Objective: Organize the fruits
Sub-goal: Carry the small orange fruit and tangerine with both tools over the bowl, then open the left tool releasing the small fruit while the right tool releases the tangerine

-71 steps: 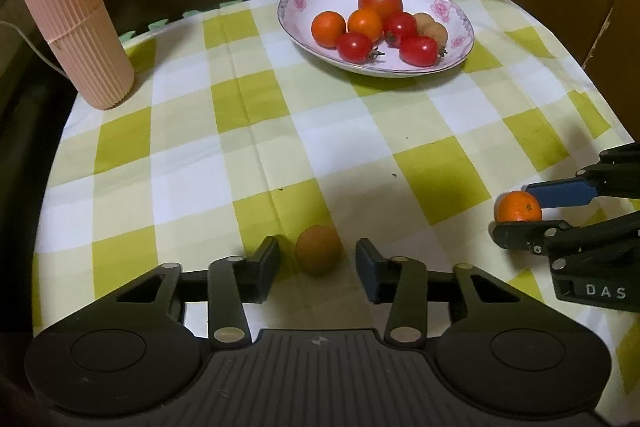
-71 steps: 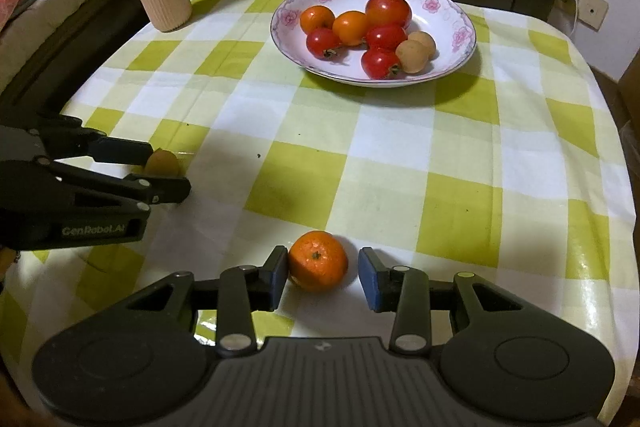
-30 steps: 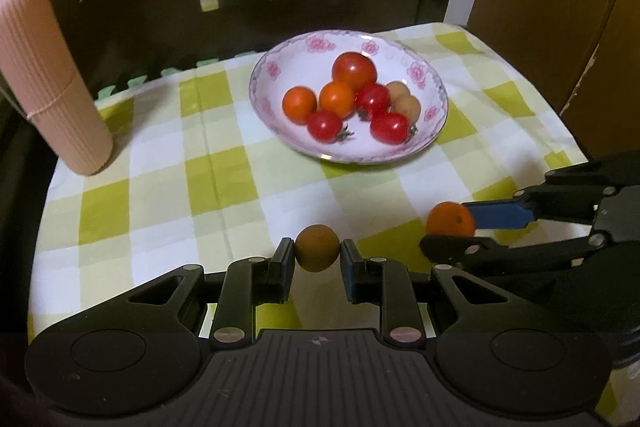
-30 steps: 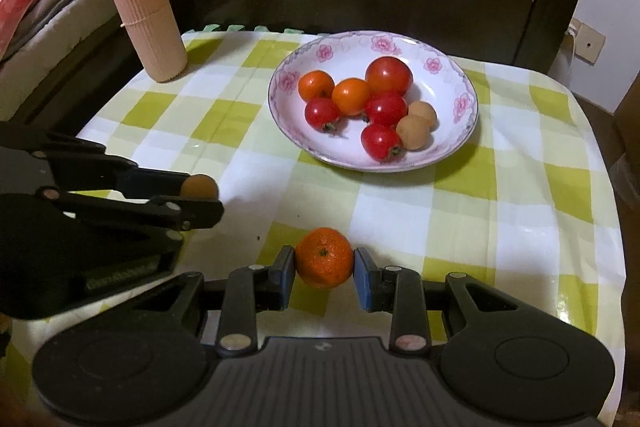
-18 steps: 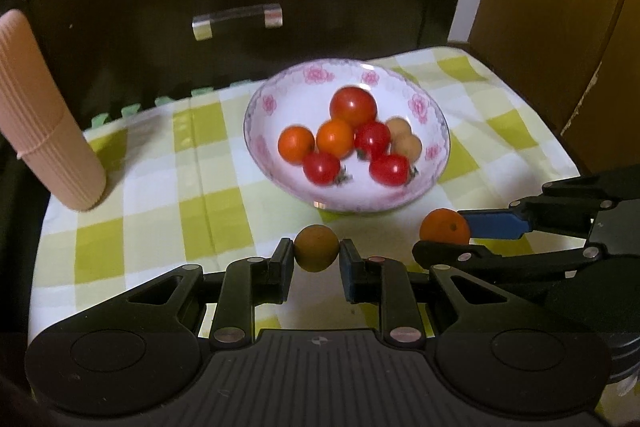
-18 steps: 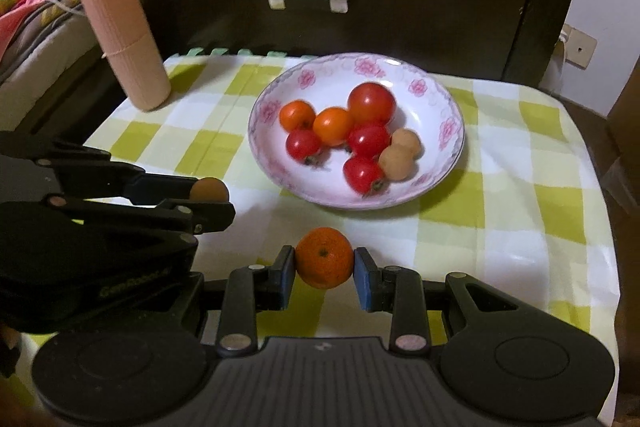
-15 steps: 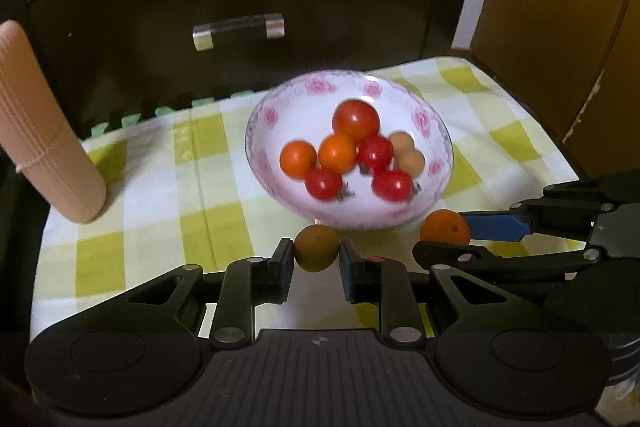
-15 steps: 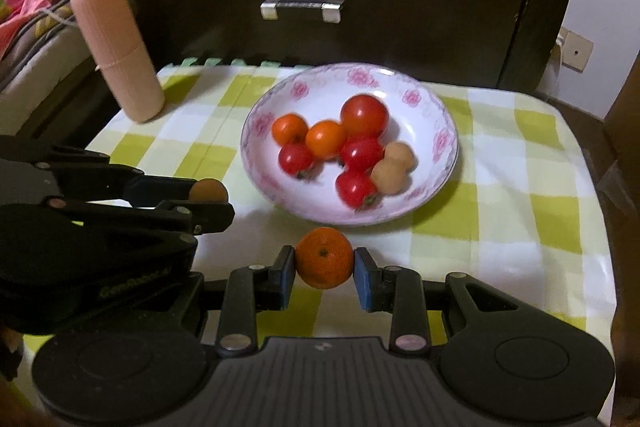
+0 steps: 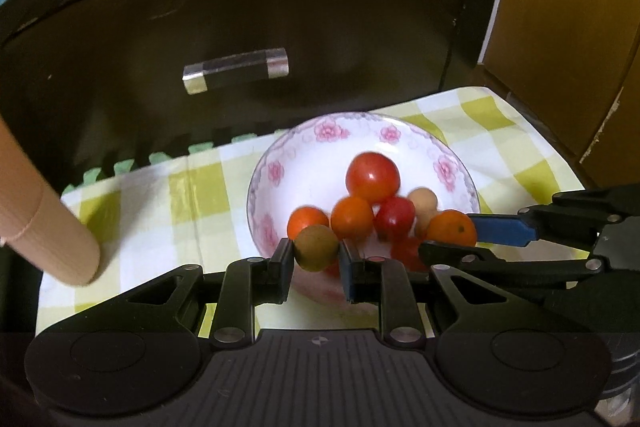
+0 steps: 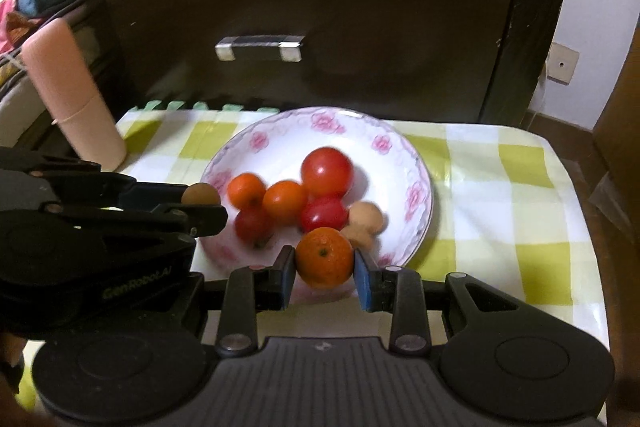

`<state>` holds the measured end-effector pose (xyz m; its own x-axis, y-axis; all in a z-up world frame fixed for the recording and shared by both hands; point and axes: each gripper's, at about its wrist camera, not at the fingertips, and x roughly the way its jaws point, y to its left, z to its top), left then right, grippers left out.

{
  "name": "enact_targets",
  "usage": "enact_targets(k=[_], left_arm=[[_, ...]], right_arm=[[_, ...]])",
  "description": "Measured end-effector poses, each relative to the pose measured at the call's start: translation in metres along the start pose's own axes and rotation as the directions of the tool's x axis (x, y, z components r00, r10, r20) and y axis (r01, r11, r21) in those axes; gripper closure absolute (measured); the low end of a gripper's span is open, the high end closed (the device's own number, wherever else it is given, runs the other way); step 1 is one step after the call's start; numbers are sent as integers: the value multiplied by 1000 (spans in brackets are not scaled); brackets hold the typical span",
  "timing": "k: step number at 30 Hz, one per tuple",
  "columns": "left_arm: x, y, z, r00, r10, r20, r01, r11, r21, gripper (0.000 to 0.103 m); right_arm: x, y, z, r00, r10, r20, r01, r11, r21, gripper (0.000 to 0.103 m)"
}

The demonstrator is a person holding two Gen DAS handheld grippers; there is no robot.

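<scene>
My left gripper (image 9: 316, 254) is shut on a small brown round fruit (image 9: 316, 247), held in the air over the near rim of the white flowered plate (image 9: 320, 143). The same brown fruit (image 10: 201, 194) shows at the left of the right wrist view. A small orange (image 10: 325, 257) sits squeezed in my right gripper (image 10: 325, 269), also over the plate's (image 10: 416, 163) near edge; in the left wrist view the orange (image 9: 452, 227) hangs at the plate's right. Several tomatoes, oranges and brown fruits (image 10: 326, 171) lie in the plate.
A green-and-white checked cloth (image 10: 500, 195) covers the table. A pink ribbed cylinder (image 10: 72, 99) stands at the back left. Behind the table is a dark cabinet with a metal handle (image 10: 259, 46). A wooden door (image 9: 568, 27) is at the right.
Both grippers have carried their fruit forward from the open cloth to over the near edge of the plate, side by side. Each stays shut on its fruit.
</scene>
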<state>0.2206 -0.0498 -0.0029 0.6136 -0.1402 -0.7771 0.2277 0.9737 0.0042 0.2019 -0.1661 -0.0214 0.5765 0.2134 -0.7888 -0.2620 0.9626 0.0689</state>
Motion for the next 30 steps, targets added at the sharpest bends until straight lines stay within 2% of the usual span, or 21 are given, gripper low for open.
enact_targets(k=[7, 14, 20, 30], left_arm=[[12, -2, 11, 1000, 13, 9, -13, 1000, 15, 73], [24, 3, 12, 1000, 29, -13, -28, 1000, 6, 72], [27, 7, 14, 999, 44, -16, -44, 999, -13, 61], [20, 15, 17, 996, 89, -2, -89, 996, -29, 34]], right_arm=[[12, -11, 10, 1000, -16, 26, 16, 1000, 26, 73], [24, -14, 16, 999, -23, 37, 21, 999, 50, 73], [30, -16, 17, 999, -22, 43, 19, 998, 60, 72], [31, -20, 18, 999, -31, 39, 27, 994, 102, 72]])
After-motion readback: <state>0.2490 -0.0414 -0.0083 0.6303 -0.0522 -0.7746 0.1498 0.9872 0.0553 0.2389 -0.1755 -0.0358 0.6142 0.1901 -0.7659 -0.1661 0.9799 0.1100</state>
